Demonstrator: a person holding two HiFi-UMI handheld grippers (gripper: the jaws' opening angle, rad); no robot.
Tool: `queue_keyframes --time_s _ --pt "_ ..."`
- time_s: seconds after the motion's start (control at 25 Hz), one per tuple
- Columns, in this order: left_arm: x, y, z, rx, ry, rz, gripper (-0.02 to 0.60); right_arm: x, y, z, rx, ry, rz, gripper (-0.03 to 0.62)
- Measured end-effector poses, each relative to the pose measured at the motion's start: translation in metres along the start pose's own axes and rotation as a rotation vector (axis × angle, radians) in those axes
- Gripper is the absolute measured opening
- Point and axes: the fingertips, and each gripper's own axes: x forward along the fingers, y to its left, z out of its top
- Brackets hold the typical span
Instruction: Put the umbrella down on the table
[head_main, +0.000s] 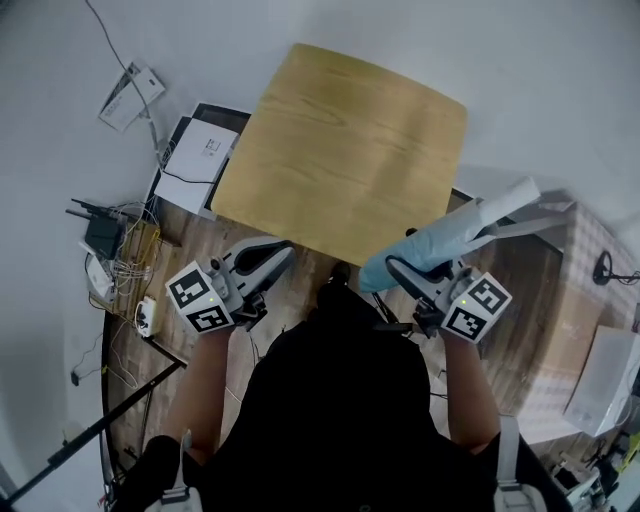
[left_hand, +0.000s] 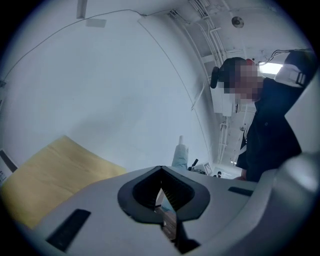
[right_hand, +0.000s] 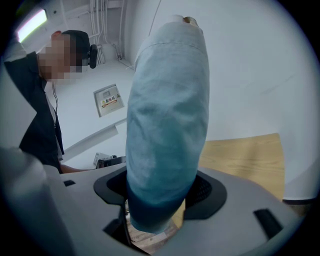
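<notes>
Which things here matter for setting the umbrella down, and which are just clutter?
Job: umbrella, right gripper gripping it, wooden table.
Lying about: router, tangled cables, papers beside the table, empty left gripper.

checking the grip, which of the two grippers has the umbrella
The right gripper: its jaws clamp the folded light-blue umbrella; the left gripper holds nothing.

It looked like a bare office or lab room, with a router (head_main: 103, 232), tangled cables (head_main: 128, 262) and papers (head_main: 197, 155) on the wood floor (head_main: 205, 235)
</notes>
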Motion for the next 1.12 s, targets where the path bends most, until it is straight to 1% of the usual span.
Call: queue_keyframes --time_s 0.16,0.28,0.44,0.56,0.76,0.88,1.0,1.12 --pt "0.034 0.022 0.029 0.035 0.022 -0.001 0.012 0.016 -0.022 0.029 -0.005 -0.027 0.059 0.299" --pt "0.057 0.031 0.044 0.07 0.05 -0.007 0.012 0.026 -0.037 0.04 -0.031 -0.024 0.074 0.301" --pt "0.081 0.043 0.046 0.116 0.122 -0.018 0.012 0.034 -0.055 0.047 -0.048 -0.016 0.072 0.301" --pt "0.094 0.056 0.045 0.138 0.158 -0.012 0.012 0.04 -0.068 0.049 -0.048 -0.013 0.062 0.301" --pt "0.102 0.088 0.042 0.14 0.206 0.018 0.011 0.055 -0.092 0.05 -0.02 -0.003 -0.003 0.301" --pt "0.107 0.102 0.048 0.12 0.21 -0.018 0.011 0.068 -0.107 0.049 -0.017 0.02 -0.061 0.301" --pt "0.11 0.122 0.056 0.107 0.21 -0.041 0.011 0.085 -0.122 0.049 0.009 0.057 -0.112 0.301" --pt "0.114 0.145 0.059 0.079 0.232 -0.069 0.011 0.105 -0.14 0.05 0.029 0.097 -0.165 0.301"
